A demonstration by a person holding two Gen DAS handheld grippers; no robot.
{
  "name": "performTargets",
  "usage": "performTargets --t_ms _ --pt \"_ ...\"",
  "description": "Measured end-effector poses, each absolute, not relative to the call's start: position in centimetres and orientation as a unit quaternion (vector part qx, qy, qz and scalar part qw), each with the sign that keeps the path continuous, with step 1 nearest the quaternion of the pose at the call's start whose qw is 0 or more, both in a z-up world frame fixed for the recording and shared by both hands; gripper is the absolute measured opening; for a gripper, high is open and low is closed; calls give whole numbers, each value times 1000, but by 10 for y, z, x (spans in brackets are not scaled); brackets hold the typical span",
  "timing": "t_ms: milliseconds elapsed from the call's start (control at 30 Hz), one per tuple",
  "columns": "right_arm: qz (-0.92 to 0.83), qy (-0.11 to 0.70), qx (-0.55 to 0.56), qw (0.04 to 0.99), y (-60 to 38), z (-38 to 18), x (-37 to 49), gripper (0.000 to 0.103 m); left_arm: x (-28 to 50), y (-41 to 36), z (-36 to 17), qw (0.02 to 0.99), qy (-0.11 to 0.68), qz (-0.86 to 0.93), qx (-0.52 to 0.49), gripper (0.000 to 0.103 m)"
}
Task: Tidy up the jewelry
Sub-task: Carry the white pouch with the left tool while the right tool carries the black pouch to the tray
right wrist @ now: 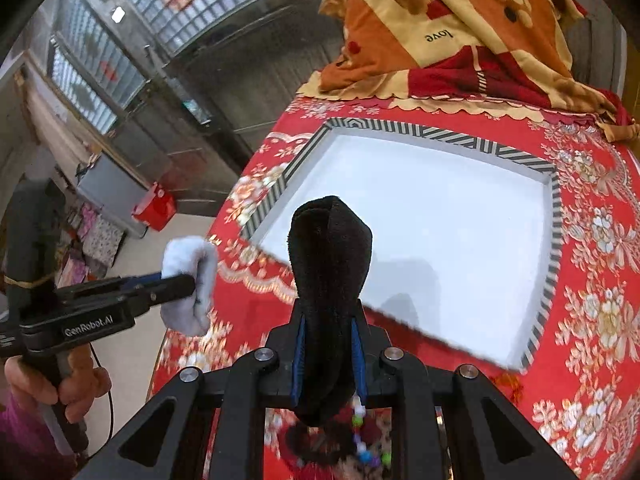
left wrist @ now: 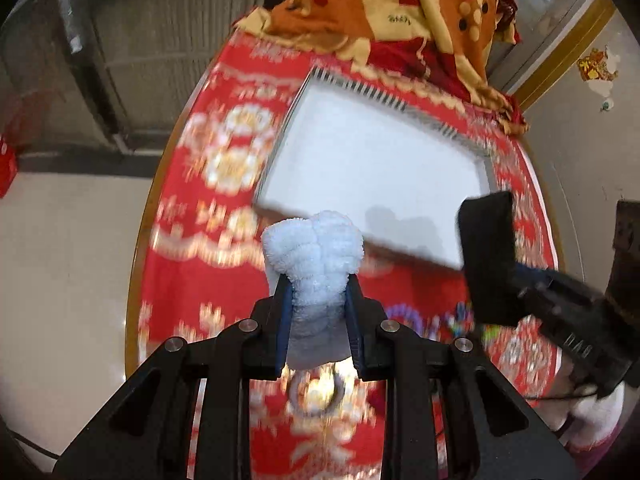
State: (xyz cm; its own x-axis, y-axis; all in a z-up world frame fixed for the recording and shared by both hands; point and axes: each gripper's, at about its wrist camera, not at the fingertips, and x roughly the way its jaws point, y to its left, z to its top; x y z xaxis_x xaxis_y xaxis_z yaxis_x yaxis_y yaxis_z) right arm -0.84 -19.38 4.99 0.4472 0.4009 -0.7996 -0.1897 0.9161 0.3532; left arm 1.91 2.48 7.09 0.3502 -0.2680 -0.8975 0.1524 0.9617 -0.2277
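- The left gripper (left wrist: 318,280) is pinching a pale blue fluffy scrunchie (left wrist: 314,252) between its jaws, holding it above the red floral cloth (left wrist: 192,280) that is covering the desk.
- The right gripper (right wrist: 328,332) is gripping a black velvet scrunchie (right wrist: 330,248), its jaws pressed onto the fabric.
- Beneath the grippers, a ring-shaped bracelet (left wrist: 316,394) and a string of coloured beads (right wrist: 366,440) are lying blurred on the cloth.
- A person's hand (right wrist: 52,384) is clasping the left gripper's handle.
- Further off, a white tray (right wrist: 552,216) with a striped rim is sitting on the cloth, nothing showing inside.
- Beyond it, an orange patterned blanket (right wrist: 440,24) is lying heaped.
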Motion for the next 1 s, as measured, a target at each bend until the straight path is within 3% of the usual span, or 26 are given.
performTargets --t_ms 467,933,1000 --pt "132 531 184 816 -177 1 76 19 131 -4 21 803 582 -121 -24 23" --pt "121 567 209 788 -168 -33 69 19 115 6 -15 761 631 -151 -18 25" --pt "112 570 220 784 -170 -35 72 23 115 6 -14 763 629 -148 -19 25"
